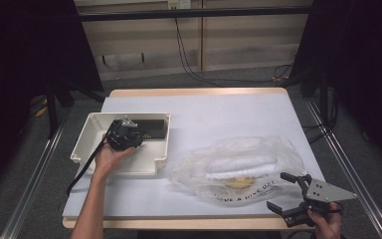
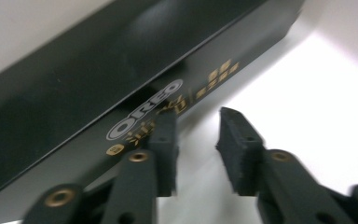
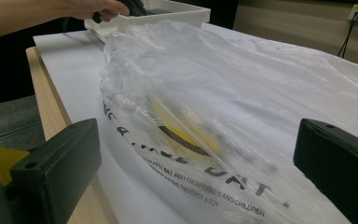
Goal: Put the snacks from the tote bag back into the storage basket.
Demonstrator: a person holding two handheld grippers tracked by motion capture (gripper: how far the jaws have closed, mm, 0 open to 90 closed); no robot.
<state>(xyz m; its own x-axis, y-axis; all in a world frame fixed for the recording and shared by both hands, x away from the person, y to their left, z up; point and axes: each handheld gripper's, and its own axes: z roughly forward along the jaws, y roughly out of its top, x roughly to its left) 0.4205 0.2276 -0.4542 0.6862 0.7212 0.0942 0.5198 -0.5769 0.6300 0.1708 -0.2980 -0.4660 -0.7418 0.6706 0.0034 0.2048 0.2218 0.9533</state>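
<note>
While dark curtains and a pale wall with trailing cables close off the room behind, a white table (image 1: 204, 114) with a wood edge stands on grey floor between metal rails. On it lie a crumpled clear bag (image 1: 238, 167), printed with black letters and a yellow patch, at the front right, and a cream tray (image 1: 92, 130) at the left. Inside the tray, along its far wall, rests a long black box (image 2: 121, 70), glossy, with a white Oreo logo and gold print. Over the tray, the left gripper (image 1: 123, 134) points at the box, jaws a little apart with nothing between them, one tip just beside the logo. Near the table's front corner, the right gripper (image 1: 287, 191) faces the bag, jaws wide and bare.
</note>
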